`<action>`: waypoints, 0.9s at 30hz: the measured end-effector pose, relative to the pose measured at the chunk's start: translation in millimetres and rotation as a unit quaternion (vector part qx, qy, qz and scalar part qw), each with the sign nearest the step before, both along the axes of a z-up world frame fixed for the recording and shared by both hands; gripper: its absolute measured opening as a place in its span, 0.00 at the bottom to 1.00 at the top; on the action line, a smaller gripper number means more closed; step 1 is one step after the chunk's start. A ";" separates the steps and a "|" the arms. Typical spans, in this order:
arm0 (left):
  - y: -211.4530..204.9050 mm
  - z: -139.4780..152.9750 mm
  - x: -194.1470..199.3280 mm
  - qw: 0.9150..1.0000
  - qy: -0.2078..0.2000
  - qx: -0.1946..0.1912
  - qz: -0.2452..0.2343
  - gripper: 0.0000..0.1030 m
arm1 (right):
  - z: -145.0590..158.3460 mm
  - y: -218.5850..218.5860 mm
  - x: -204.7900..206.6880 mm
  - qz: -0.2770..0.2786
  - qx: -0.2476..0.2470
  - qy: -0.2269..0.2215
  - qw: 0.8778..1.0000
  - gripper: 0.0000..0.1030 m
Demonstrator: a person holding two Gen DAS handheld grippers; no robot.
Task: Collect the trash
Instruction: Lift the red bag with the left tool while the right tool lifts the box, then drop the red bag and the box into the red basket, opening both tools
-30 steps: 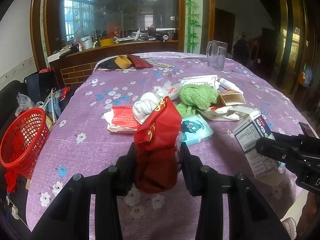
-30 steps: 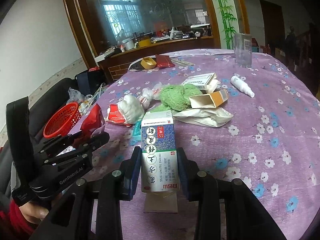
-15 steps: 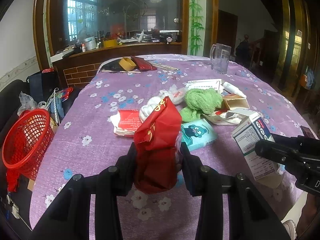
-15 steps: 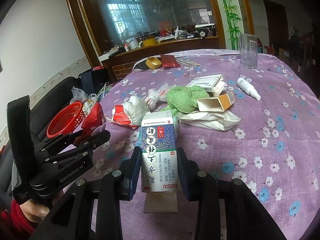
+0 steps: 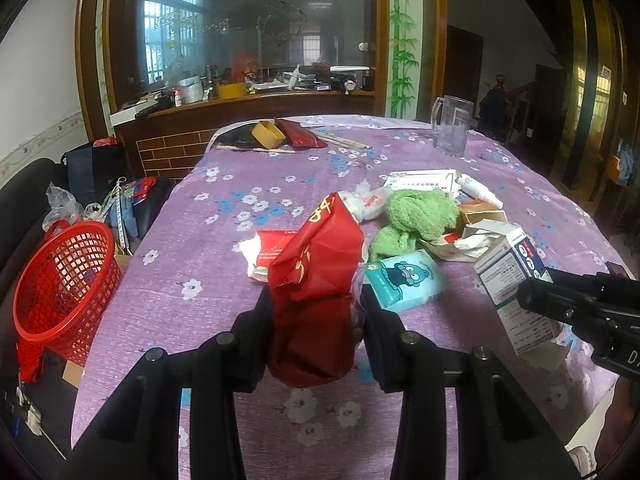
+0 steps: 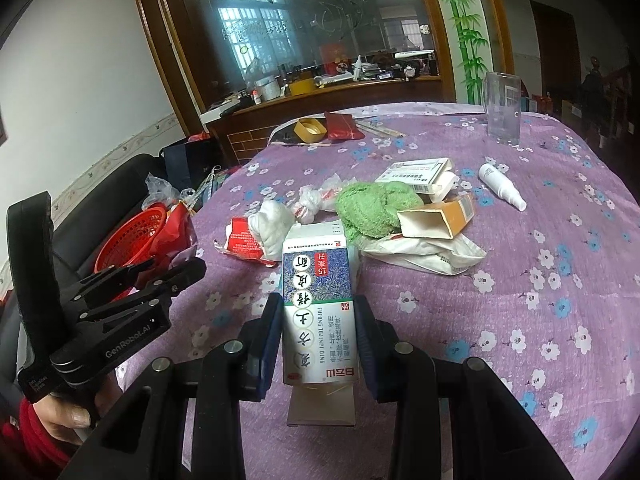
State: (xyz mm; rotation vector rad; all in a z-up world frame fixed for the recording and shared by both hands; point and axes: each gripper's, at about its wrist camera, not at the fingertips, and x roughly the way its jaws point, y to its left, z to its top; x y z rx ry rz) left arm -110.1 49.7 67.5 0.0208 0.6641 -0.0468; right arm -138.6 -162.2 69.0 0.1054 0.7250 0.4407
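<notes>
The left hand-held gripper (image 5: 316, 320) is clamped on a crumpled red bag (image 5: 316, 288), its pads pressing both sides of the lower part. The bag's long axis runs upright in the left wrist view, with its peaked top pointing up and away over the counter (image 5: 192, 248), which wears a purple flowered cloth.

The right hand-held gripper (image 6: 318, 340) is gripping a white and blue medicine box (image 6: 318, 300) between its pads. The box's long axis lies along the fingers, pointing away from the camera toward the far pile, with an open flap hanging at its near end. In the left wrist view the same box shows at the right, tilted, above the near right part of the counter.

Past both sits a heap of litter: a green fluffy cloth (image 6: 372, 208), an open orange carton (image 6: 438, 218), a flat white packet (image 6: 424, 250), a teal tissue pack (image 5: 406, 280) and a red-and-white wrapper (image 5: 272, 246).

A red mesh basket (image 5: 60, 284) stands off the counter's left edge, near the left gripper.
</notes>
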 end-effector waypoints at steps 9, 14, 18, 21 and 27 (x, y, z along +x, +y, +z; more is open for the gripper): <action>3.9 -0.2 1.1 1.000 0.003 -0.001 0.003 0.38 | 1.8 0.8 3.7 0.001 -0.001 0.001 1.000 0.37; 5.9 -0.1 0.2 1.000 0.002 -0.004 0.004 0.38 | 2.0 4.3 4.7 0.002 -0.002 0.002 1.000 0.37; 11.0 1.2 0.2 1.000 0.002 -0.006 0.007 0.38 | 1.5 5.7 5.1 0.003 -0.002 0.003 1.000 0.37; 15.4 2.2 0.5 1.000 0.001 -0.007 0.010 0.38 | 0.9 9.2 6.0 0.005 -0.002 0.005 1.000 0.37; 24.8 4.1 -0.3 1.000 0.001 -0.010 0.016 0.38 | 1.8 15.2 9.1 0.011 -0.001 0.010 1.000 0.37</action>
